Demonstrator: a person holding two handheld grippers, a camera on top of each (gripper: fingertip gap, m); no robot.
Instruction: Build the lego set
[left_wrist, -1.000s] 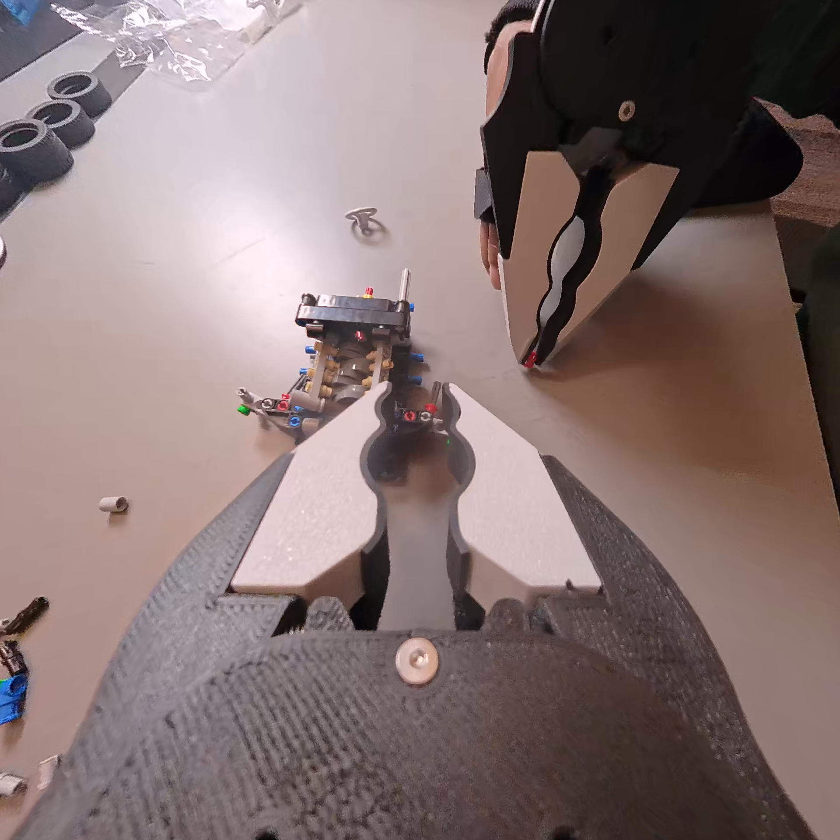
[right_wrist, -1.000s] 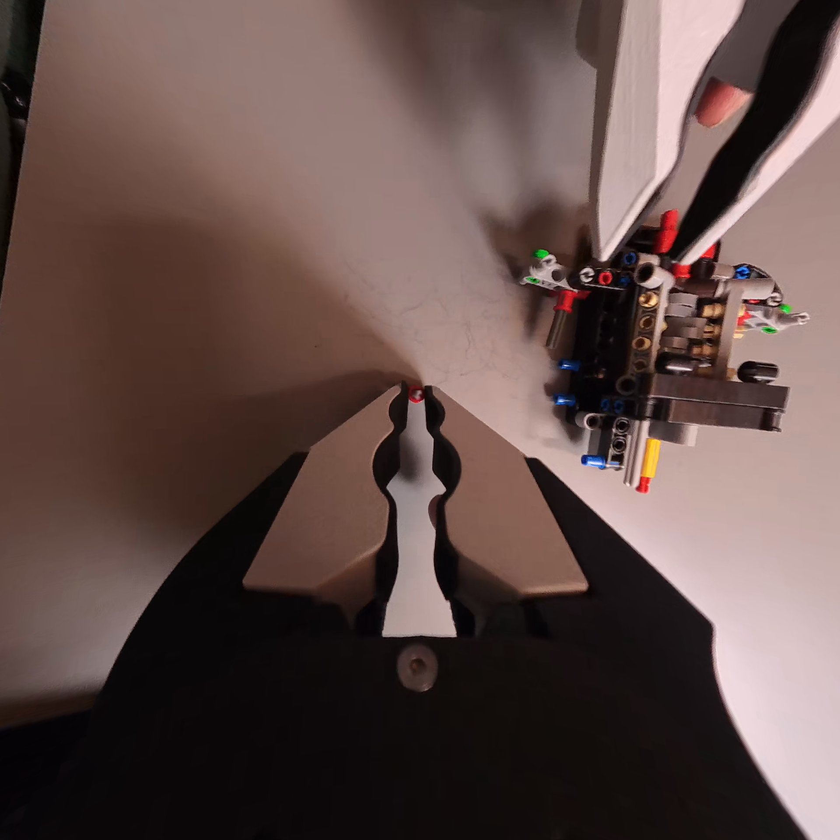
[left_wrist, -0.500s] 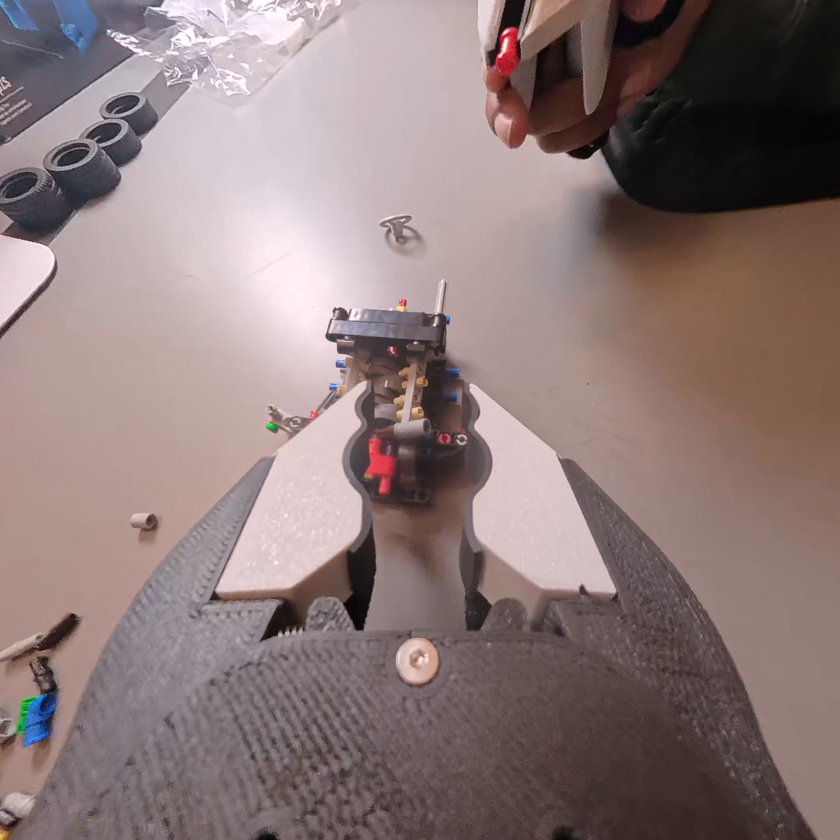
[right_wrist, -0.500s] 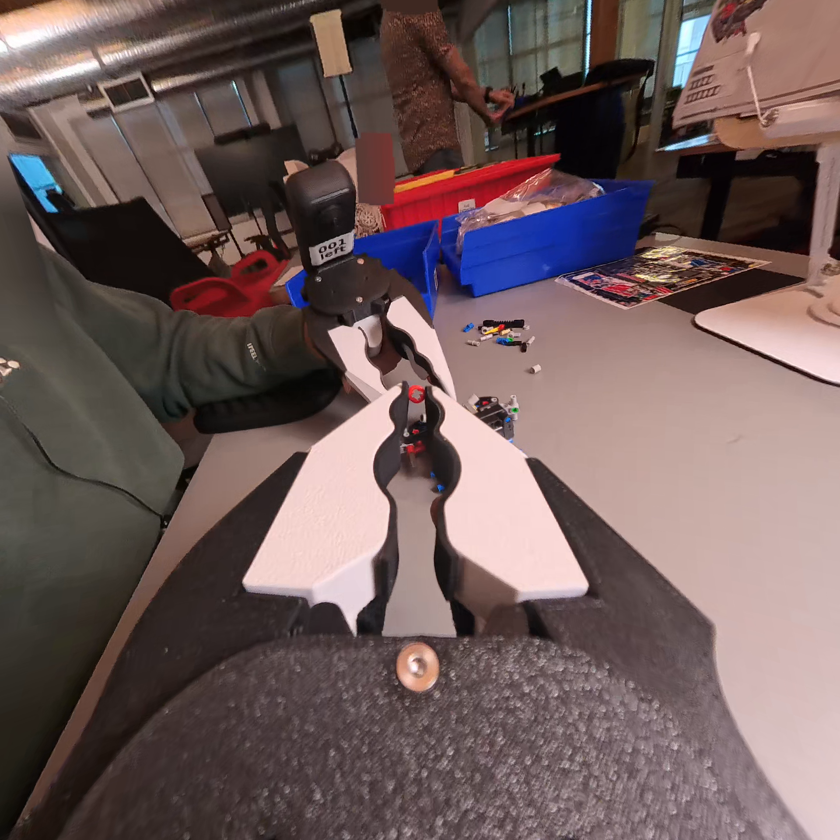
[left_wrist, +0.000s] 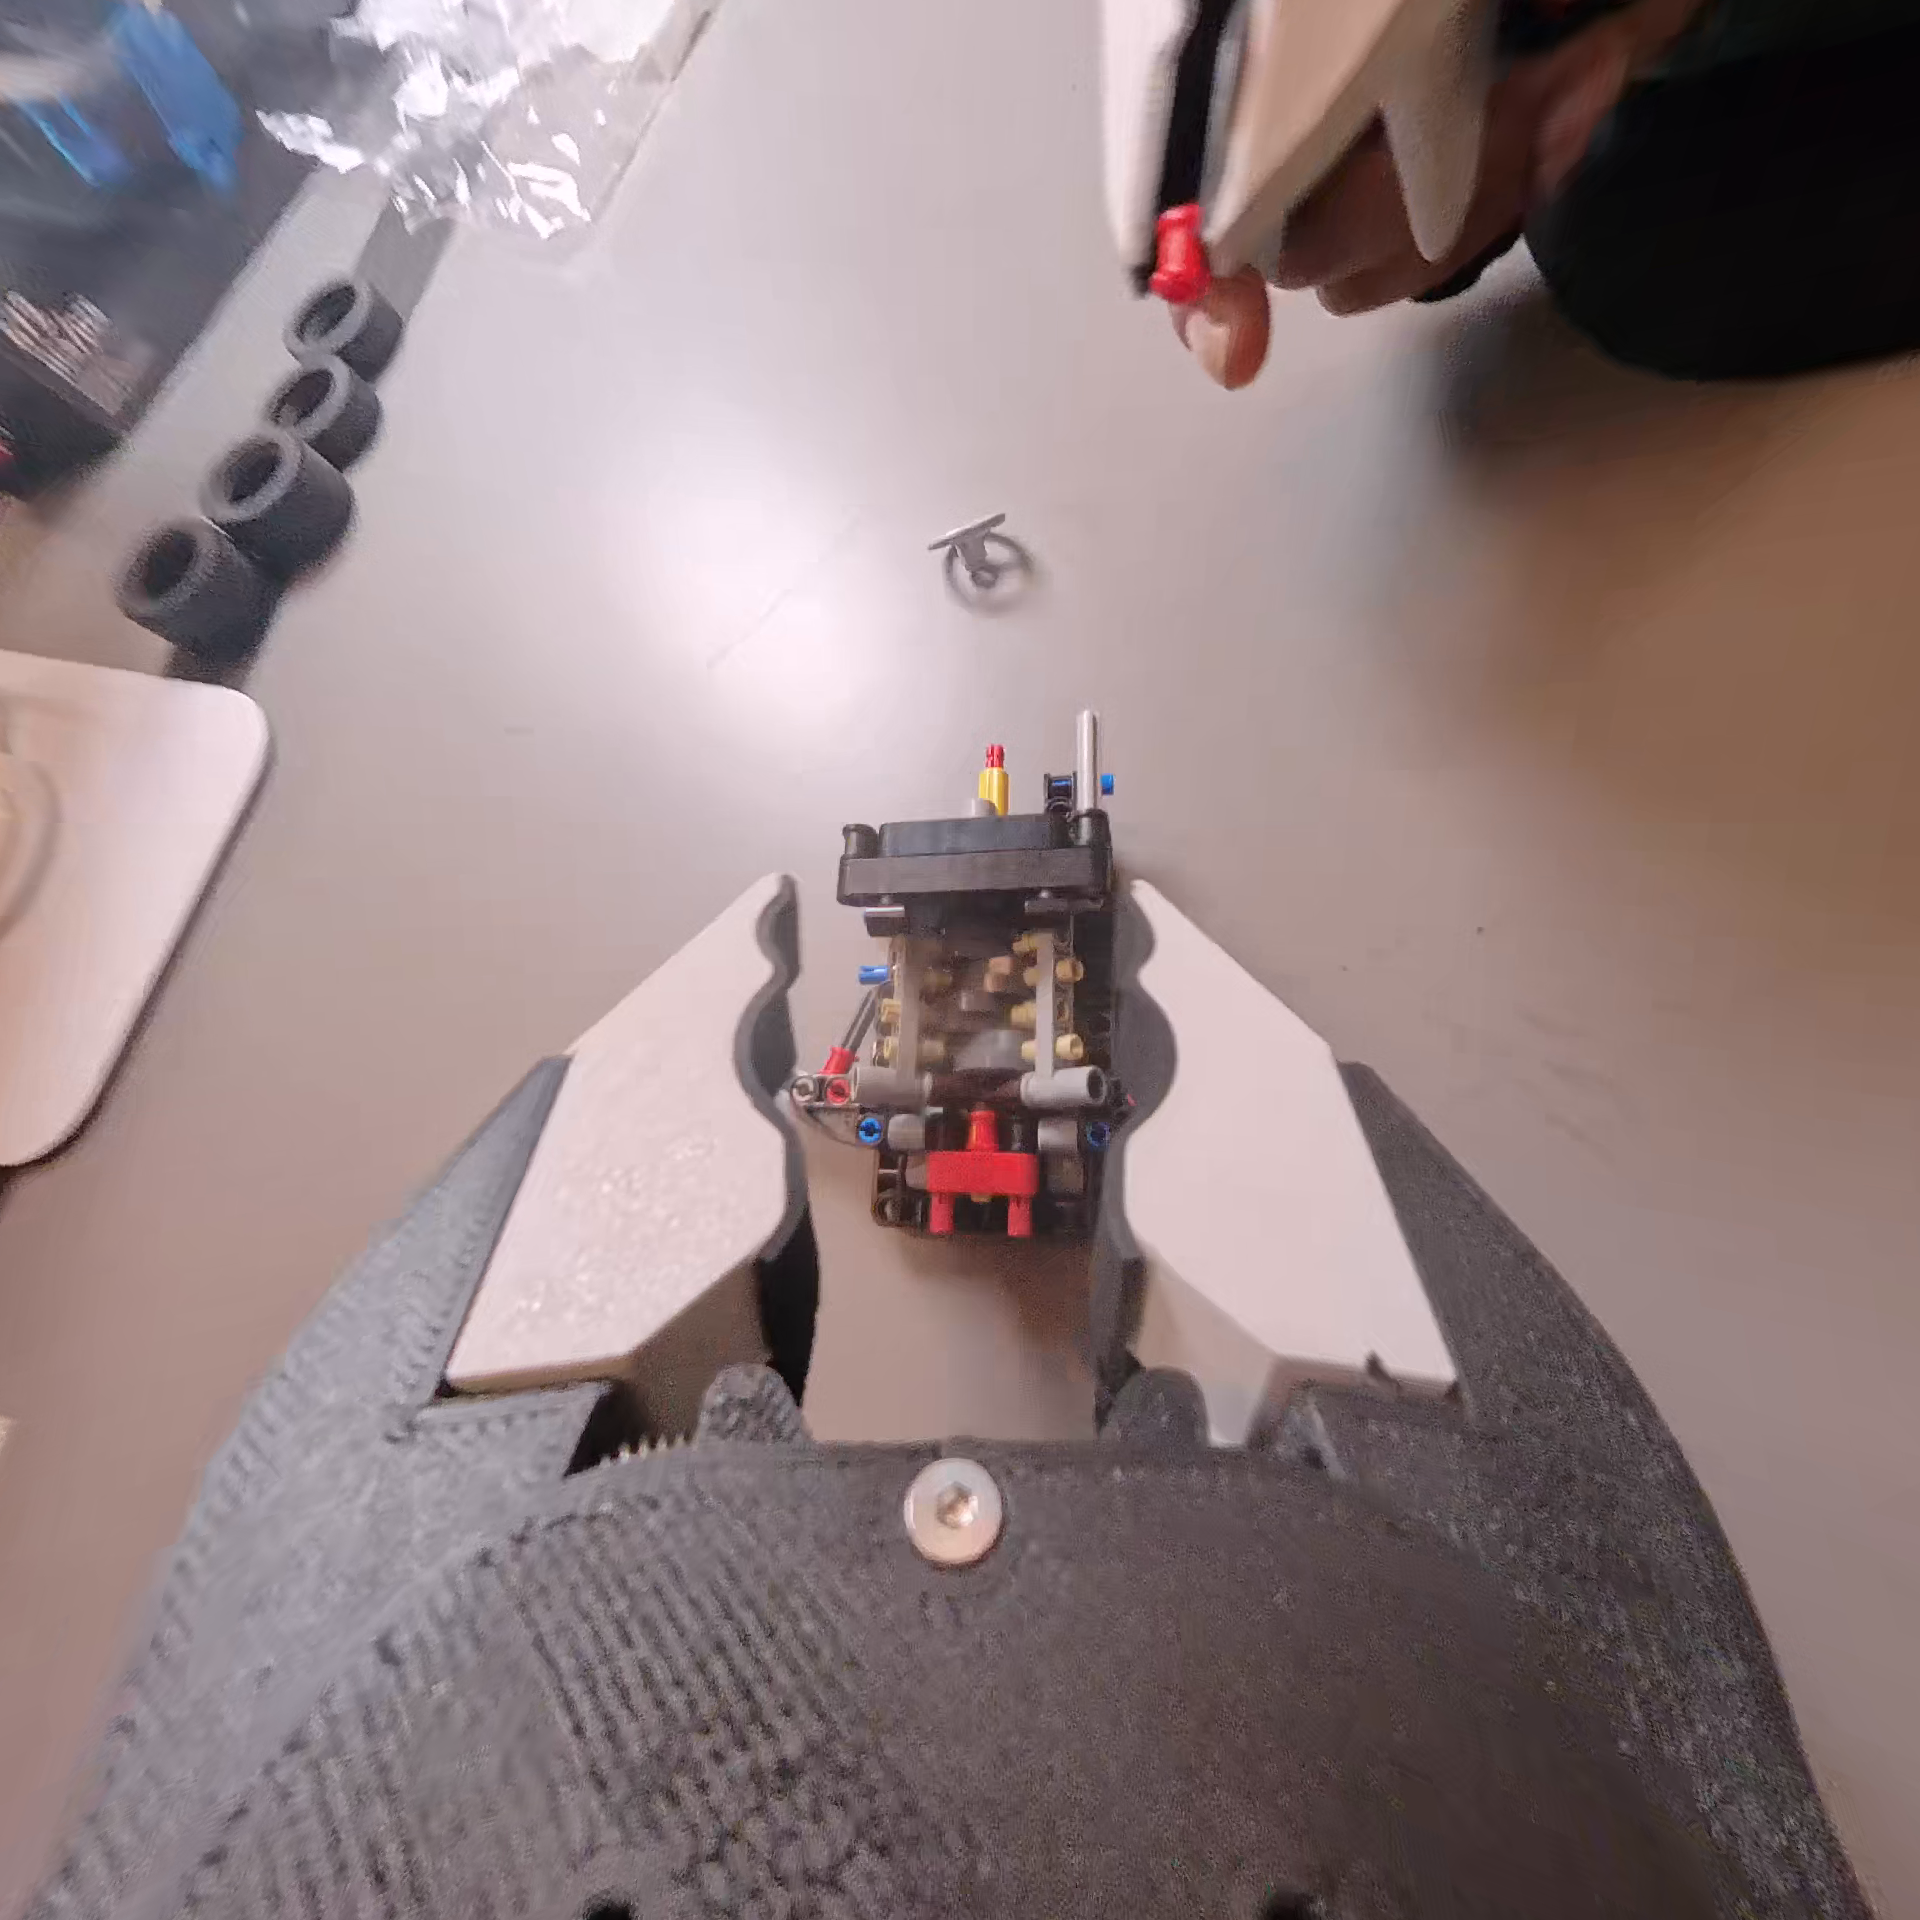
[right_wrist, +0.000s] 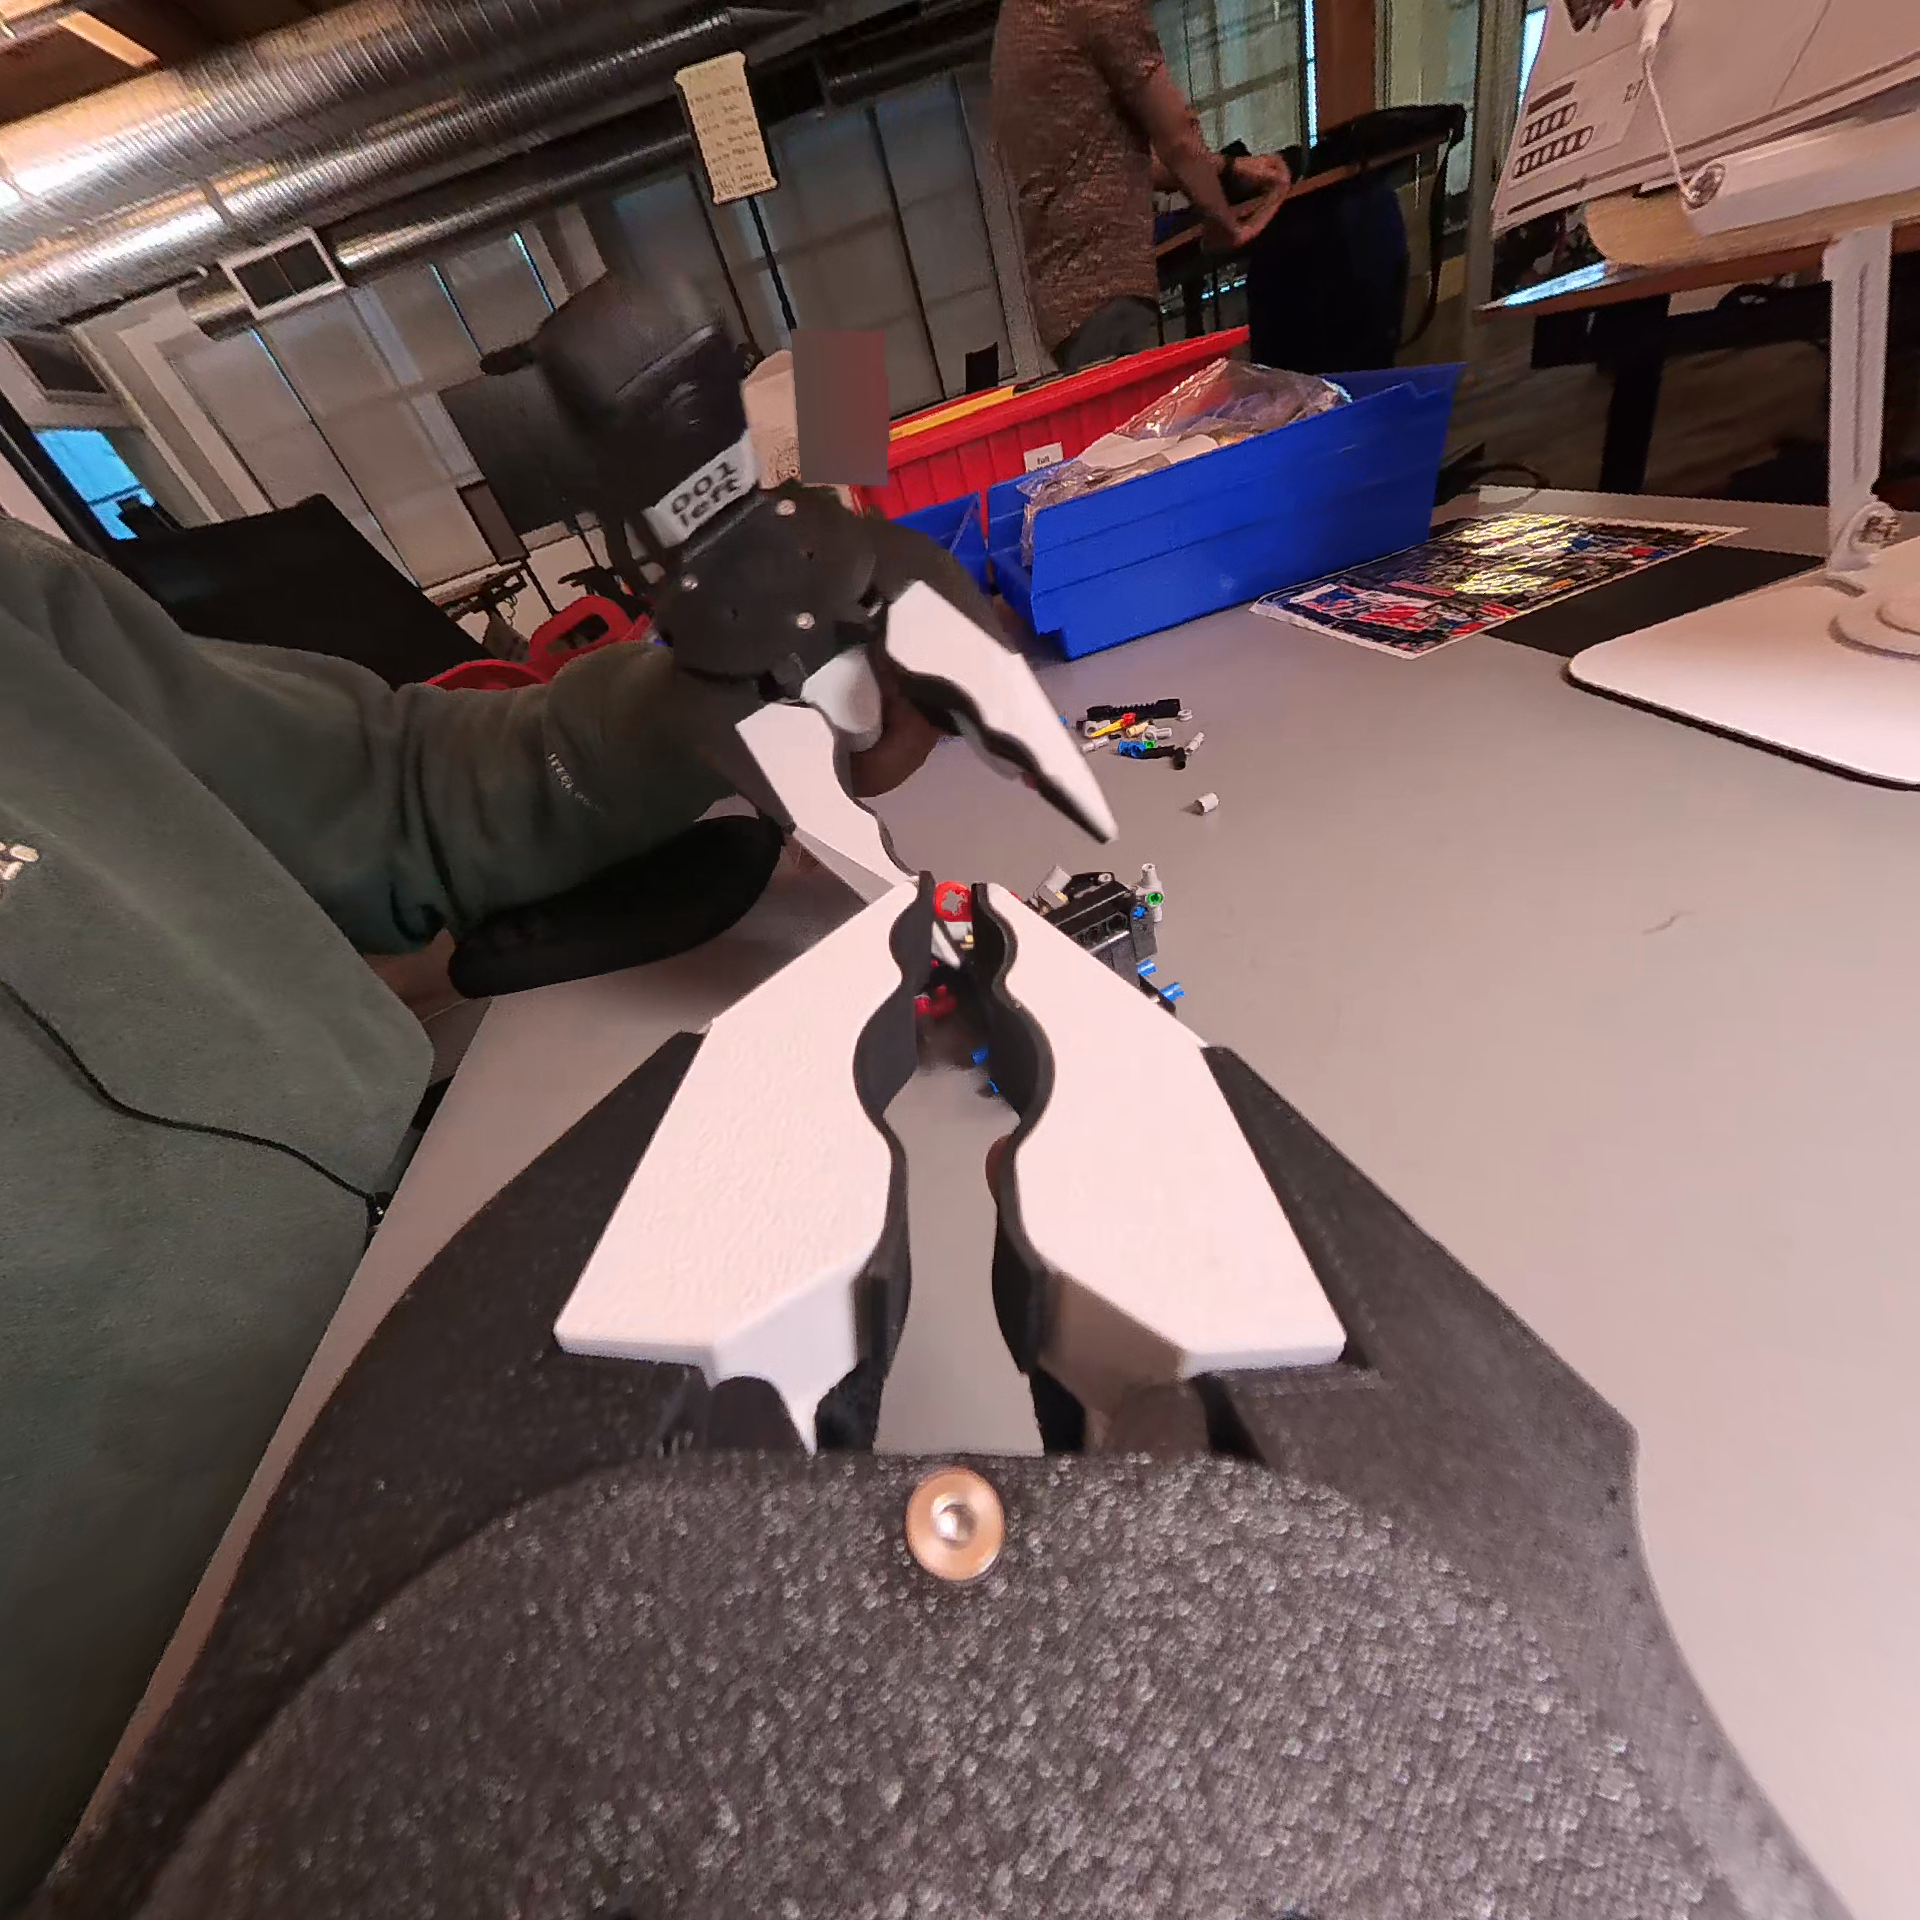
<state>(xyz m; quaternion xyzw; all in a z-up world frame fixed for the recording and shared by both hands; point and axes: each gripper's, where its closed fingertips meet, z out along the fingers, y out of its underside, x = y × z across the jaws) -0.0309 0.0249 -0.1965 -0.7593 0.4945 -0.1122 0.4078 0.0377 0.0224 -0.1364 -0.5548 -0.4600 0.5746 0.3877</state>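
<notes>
The partly built lego assembly (left_wrist: 977, 1008), black and grey with red, blue and tan pins, lies on the grey table (left_wrist: 1455, 935). My left gripper (left_wrist: 956, 894) is open, with one finger on each side of the assembly. The right finger is close against it and the left finger stands apart. My right gripper (right_wrist: 951, 896) is shut on a small red piece (right_wrist: 948, 902) at its tips, held in the air above the table. It also shows in the left wrist view (left_wrist: 1195, 223), far right, with the red piece (left_wrist: 1177, 255). The right wrist view shows the left gripper (right_wrist: 1003, 852) over the assembly (right_wrist: 1101, 920).
Several black tyres (left_wrist: 260, 499) and a crumpled plastic bag (left_wrist: 499, 135) lie far left. A small grey part (left_wrist: 982, 551) lies beyond the assembly. A white stand base (left_wrist: 104, 883) is at the left. Loose parts (right_wrist: 1138, 727), blue bins (right_wrist: 1226, 520) and a printed sheet (right_wrist: 1486, 571) lie across the table. The gap from one gripper's tips to the other's is roughly 10 centimetres.
My left gripper has opened wider and slid forward around the assembly. My right gripper has lifted off the table with the red piece and come nearer.
</notes>
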